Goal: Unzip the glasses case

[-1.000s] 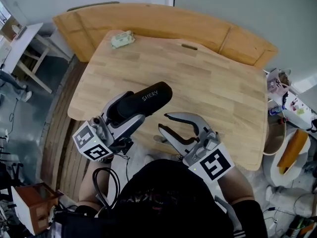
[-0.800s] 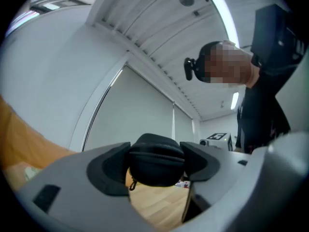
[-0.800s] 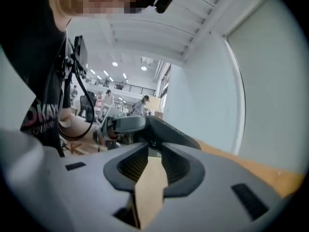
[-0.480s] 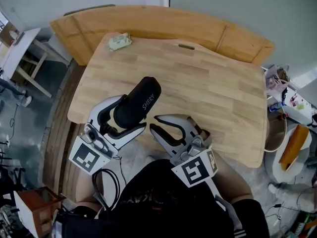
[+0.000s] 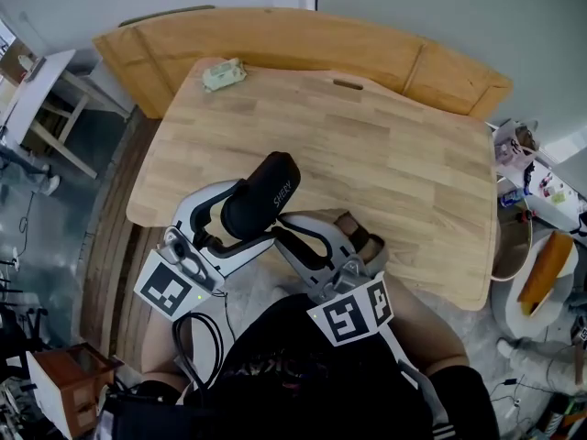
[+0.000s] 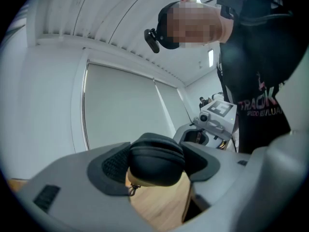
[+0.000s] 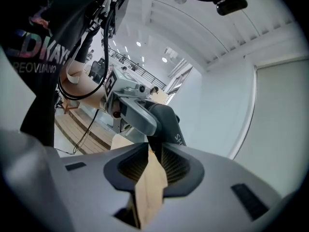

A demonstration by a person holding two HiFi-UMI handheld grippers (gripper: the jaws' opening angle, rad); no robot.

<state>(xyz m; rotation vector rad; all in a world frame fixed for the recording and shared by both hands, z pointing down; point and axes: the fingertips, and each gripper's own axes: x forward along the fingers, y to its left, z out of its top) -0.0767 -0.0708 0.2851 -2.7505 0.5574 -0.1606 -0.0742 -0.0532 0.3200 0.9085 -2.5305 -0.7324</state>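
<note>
**Closing in on the zip; seam not yet opened.**

Noted right gripper [image 5: 286, 232] at a narrow slit, nothing pinched, tips brought from well apart to just beside glasses case [image 5: 264, 193]. Noted left gripper [image 5: 257, 211] clamped across case over table [image 5: 385, 154] near edge, case rolled since a second ago. Judged as lining up on zipper pull [image 6: 131, 189]. Beyond: green cloth [image 5: 223, 74], curved wooden bench [image 5: 303, 39], grey wall [image 5: 440, 7].

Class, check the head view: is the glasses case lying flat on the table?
No: the left tool clamps the glasses case and holds it up off the wooden table.
</note>
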